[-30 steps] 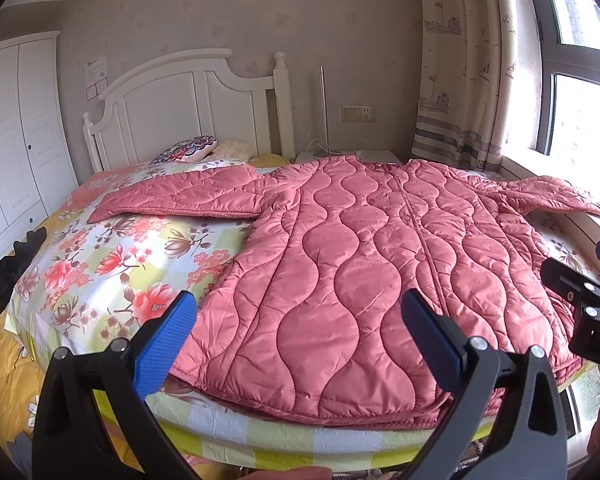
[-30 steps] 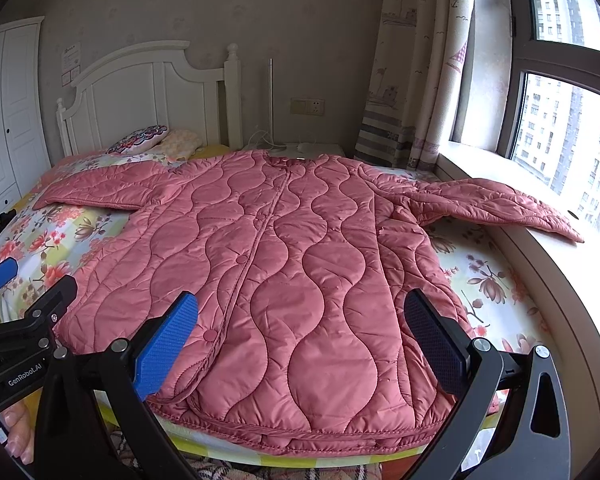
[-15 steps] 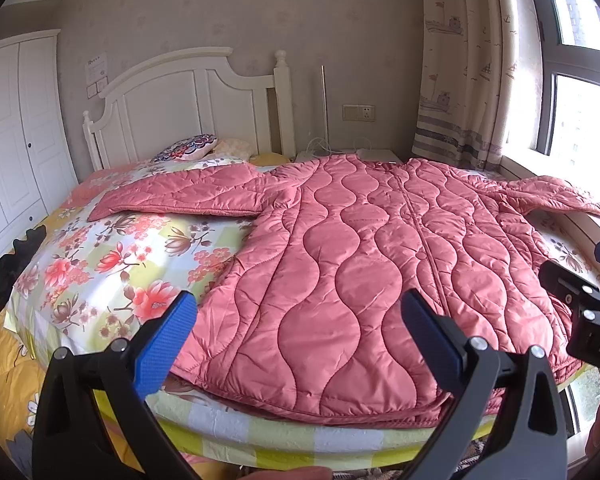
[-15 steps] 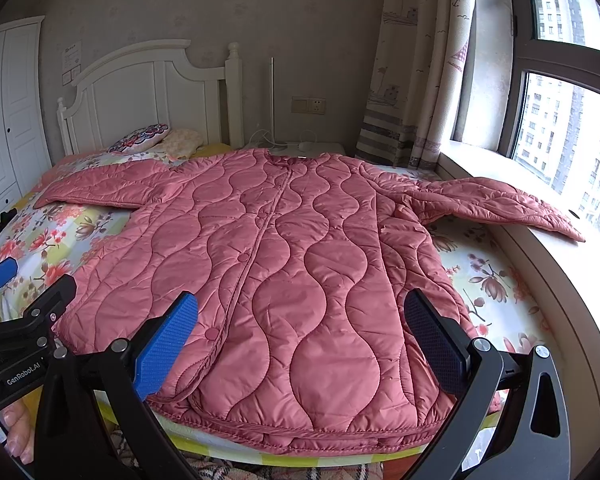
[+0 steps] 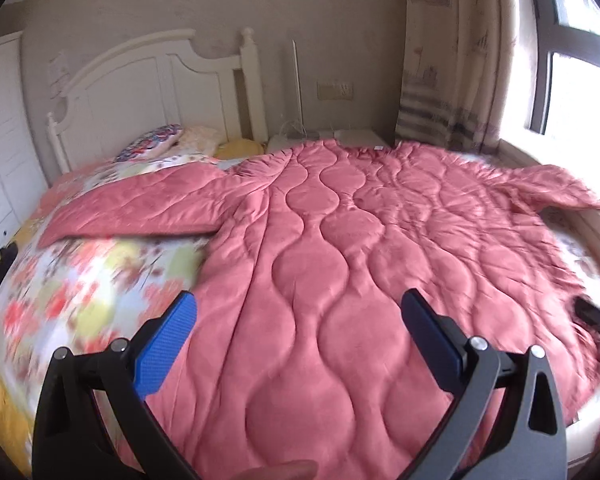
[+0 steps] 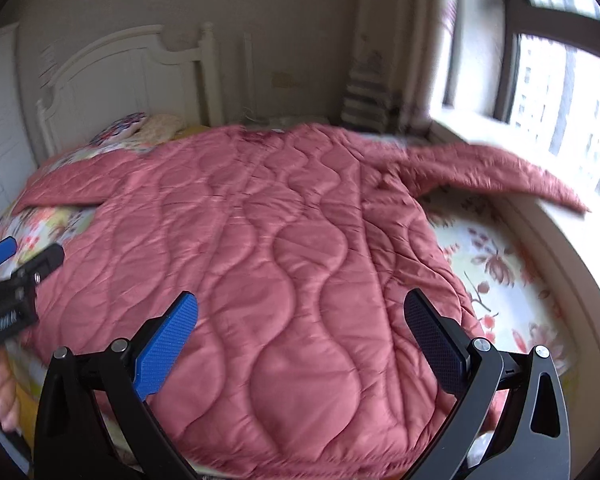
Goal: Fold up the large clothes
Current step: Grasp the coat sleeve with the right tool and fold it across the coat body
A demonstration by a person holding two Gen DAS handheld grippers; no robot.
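A large pink quilted coat (image 5: pixel 340 280) lies spread flat and face up over the floral bedspread (image 5: pixel 80 280), collar toward the headboard (image 5: pixel 140 76) at 12 o'clock and hem toward the cameras at 6 o'clock, one sleeve reaching out to 9 o'clock and the other to 3 o'clock toward the window sill (image 6: pixel 560 240). The left gripper (image 5: pixel 300 332) hangs over the lower body of the coat with its jaws wide apart and nothing between them; the right gripper (image 6: pixel 300 332) is likewise spread open and empty above the hem area. No fold looks begun. The likely trouble from here is a shallow pinch: the padding is thick and slippery-looking, so jaws closing on the top layer alone could lift the front panel away from the back and leave a lopsided fold. The sleeve at 3 o'clock drapes onto the sill and might drag or slide off the bed when the body is pulled. Both views are smeared by motion blur, so the front closure and stitching are hard to read; the hem edge at 6 o'clock is partly masked by the gripper frames, and the bed's near edge is cut off.
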